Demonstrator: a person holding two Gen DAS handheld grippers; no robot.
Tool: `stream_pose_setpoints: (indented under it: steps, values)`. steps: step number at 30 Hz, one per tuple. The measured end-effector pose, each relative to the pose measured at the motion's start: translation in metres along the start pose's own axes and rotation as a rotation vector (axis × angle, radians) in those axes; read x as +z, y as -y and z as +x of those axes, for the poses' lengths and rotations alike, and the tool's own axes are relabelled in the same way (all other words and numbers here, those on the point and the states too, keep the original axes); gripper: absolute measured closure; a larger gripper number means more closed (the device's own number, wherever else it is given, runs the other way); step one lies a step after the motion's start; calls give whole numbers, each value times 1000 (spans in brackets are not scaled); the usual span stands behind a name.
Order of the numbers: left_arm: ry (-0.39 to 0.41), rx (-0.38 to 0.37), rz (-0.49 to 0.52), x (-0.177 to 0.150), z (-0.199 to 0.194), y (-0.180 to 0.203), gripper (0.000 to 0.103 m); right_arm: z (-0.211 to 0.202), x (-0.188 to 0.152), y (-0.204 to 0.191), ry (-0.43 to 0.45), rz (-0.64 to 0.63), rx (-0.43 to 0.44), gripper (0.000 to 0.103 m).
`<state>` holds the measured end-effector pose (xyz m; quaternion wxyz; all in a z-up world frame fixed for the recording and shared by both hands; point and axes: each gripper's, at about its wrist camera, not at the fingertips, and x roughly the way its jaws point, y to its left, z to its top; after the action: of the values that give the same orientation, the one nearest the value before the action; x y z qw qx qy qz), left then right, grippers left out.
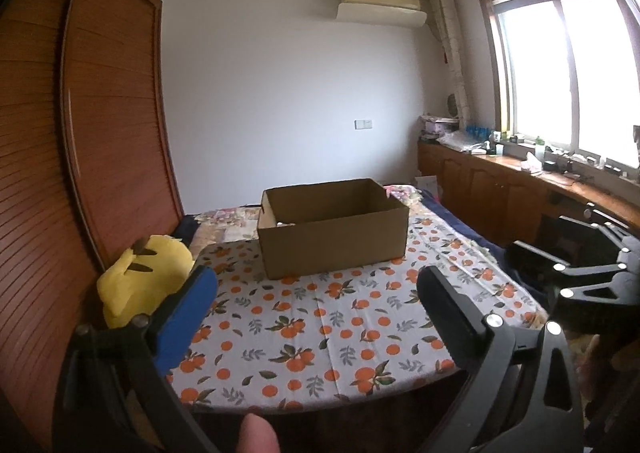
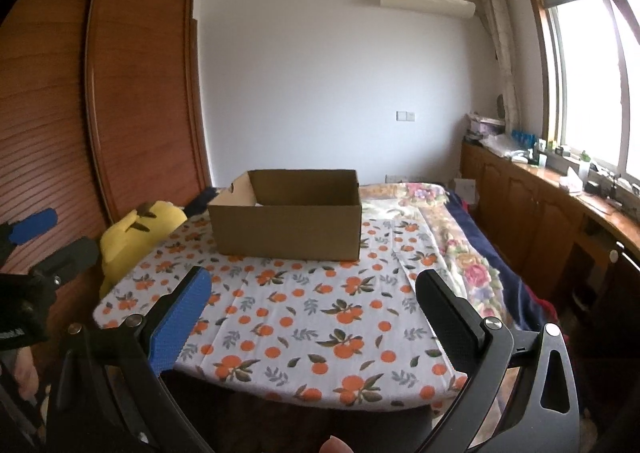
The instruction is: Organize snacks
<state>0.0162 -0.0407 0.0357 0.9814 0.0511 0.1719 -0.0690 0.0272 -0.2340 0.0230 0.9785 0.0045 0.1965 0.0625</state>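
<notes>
Box (image 1: 334, 231), cardboard, brown, top open; stands on cloth (image 1: 320, 333) toward far side, well beyond both grippers; small pale item barely visible inside at near-left corner, identity not discernible; hand slot in left wall

Cloth, white, orange-fruit and leaf print; spread over near part of bed, bare apart from box

Left gripper (image 1: 316, 299), one blue pad, one black; jaws wide apart, nothing between, held above near edge of cloth, pointed at box

Right gripper (image 2: 314, 299), same build; jaws wide apart, nothing between, also above near edge, to the right of left gripper

Fingertip (image 1: 256, 435) at bottom edge of left view; another at bottom of right view

Plush (image 1: 146, 277), yellow with dark ear tips; lies at left edge of cloth, against wardrobe (image 1: 100, 113)

Bedspread (image 2: 460, 253), floral, right of cloth and beyond box

Cabinets (image 2: 532, 205), wood, along right wall under window (image 1: 560, 65); top cluttered with small items, too small to name

Air conditioner (image 1: 380, 5), high on far wall
</notes>
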Motion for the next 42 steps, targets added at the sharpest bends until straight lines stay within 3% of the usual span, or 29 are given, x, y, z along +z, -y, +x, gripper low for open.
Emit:
stream_pose_setpoints:
  steps: [6, 12, 21, 42]
  values:
    - [-23, 9, -25, -16, 4, -4, 2, -5, -4, 0, 15, -10, -13, 0]
    - [-48, 81, -26, -29, 12, -13, 2, -11, -13, 1, 35, -23, -66, 0]
    - [-55, 126, -49, -43, 11, -32, 2, -1, -22, 4, -2, -2, -68, 0]
    - [-29, 129, -27, -39, 2, -28, 2, -3, -23, 4, 2, 5, -80, 0]
